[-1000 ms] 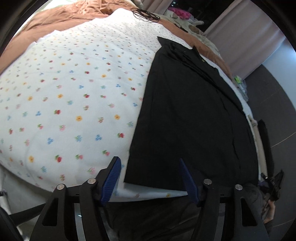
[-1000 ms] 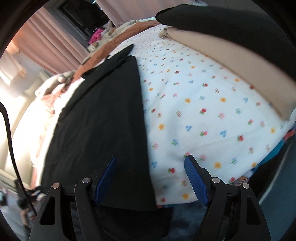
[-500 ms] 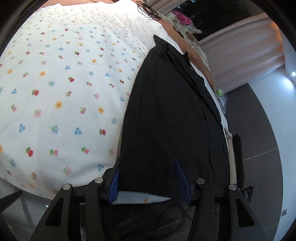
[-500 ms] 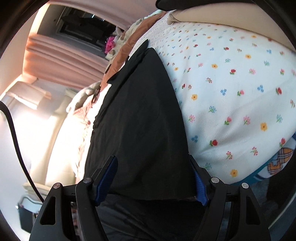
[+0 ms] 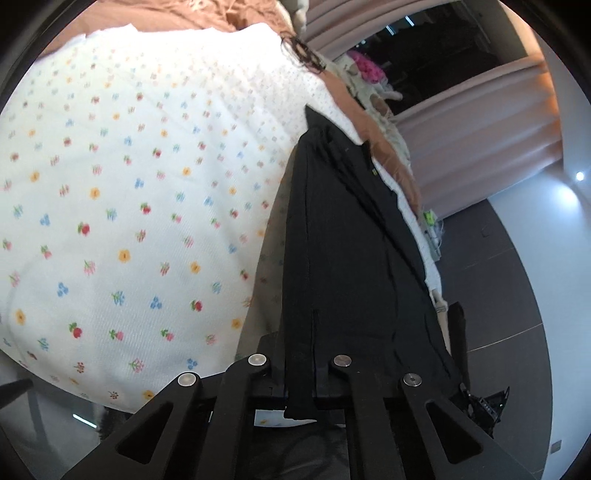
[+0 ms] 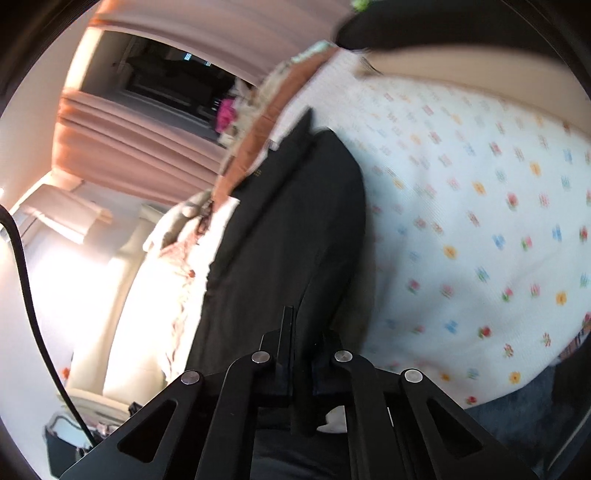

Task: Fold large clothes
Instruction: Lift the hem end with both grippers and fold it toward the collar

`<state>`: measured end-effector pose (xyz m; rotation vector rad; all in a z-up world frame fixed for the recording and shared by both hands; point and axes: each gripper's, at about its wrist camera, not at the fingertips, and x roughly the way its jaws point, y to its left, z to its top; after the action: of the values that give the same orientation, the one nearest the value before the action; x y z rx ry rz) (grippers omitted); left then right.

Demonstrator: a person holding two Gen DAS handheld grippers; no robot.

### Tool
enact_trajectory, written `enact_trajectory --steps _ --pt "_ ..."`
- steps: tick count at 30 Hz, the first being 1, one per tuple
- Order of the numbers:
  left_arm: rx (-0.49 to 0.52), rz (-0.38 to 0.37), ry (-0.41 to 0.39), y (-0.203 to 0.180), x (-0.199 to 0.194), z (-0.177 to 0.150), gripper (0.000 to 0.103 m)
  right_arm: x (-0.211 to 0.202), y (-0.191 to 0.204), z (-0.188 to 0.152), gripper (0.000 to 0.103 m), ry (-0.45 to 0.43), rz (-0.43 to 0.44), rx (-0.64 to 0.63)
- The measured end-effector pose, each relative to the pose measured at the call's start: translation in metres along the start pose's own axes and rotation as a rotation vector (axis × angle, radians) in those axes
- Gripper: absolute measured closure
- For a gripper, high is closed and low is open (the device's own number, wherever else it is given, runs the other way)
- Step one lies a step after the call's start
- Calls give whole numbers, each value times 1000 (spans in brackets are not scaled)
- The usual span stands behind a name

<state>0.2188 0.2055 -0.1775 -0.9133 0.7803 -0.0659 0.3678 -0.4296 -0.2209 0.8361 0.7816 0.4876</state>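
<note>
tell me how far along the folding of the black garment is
Done so far: the black garment lies as a long narrow strip on the flowered sheet, so its sides look already folded in. In hand: the left gripper and right gripper have each just closed their jaws on the near hem, which is lifting off the bed. Left: carrying that end over toward the far end, then any last fold.

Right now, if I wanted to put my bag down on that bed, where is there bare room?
The widest free patch is the flowered sheet, between the black garment and the brown blanket. The strip past the garment's other side is narrow and ends at the bed's edge. Near the far curtains it is crowded with piled things. Both grippers are clamped on the garment's near edge.
</note>
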Motion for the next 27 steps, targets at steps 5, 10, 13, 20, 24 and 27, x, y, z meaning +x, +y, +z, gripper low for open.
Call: enact_trajectory --steps 5,10,13,20,24,27 --pt "7 -34 -71 -18 -37 7 98 -21 37 11 98 -32 33 -51" --pt "10 -66 -144 -31 -89 12 98 -45 71 12 98 -49 85 -107" --pt "22 -78 -177 -41 -119 11 98 -57 89 7 98 -54 115 -136" --pt "41 -98 -260 -60 -190 -2 98 -85 129 -10 98 -59 173 -185" --pt "67 -106 -299 -70 -218 -14 98 -104 146 -17 98 -73 210 -206" --pt "87 -114 -321 -77 -236 -21 98 -123 156 -21 98 -100 234 -219"
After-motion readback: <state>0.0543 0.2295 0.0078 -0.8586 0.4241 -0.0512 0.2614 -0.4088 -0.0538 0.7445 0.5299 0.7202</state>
